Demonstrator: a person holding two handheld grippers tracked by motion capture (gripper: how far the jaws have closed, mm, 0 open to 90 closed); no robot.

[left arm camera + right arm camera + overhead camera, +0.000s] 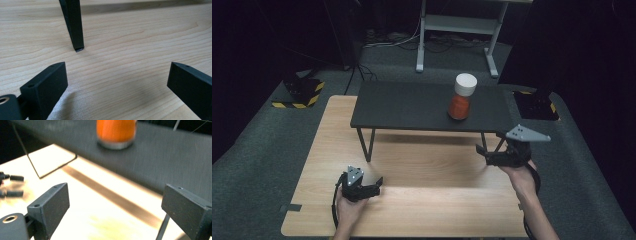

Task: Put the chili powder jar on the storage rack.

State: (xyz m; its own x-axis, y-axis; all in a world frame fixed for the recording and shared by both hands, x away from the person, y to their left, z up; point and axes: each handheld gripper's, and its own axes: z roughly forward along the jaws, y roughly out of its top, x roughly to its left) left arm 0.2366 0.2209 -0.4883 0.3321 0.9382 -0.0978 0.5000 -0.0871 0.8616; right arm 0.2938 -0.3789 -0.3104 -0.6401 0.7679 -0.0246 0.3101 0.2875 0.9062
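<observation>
Left gripper (373,186): low over the wooden table (327,150), jaws wide, nothing between them. Shelf leg (73,25) planted just ahead of the jaws and slightly toward the left one, apart from both. Risk judged: a forward push would knock that leg and shake the shelf.

Black shelf (412,105): raised on thin legs, ahead of and above both grippers. Bears the bottle; any jolt here carries to it.

Orange bottle (460,97), white cap (465,84): upright on the shelf's right half, ahead of and above the right gripper, well apart from it, slightly left of centre between the jaws in the right gripper view (116,132). Tall and top-heavy by appearance; judged prone to tipping or rolling off the front edge if struck high or from one side.

Right gripper (488,150): beside the shelf's front right corner, below the board, jaws wide and empty. Right gripper view blurred. Risks judged: a rise from this spot could catch the shelf edge or the nearby thin leg (162,227) from beneath; a hasty reach could meet the bottle with one jaw first and topple it.
</observation>
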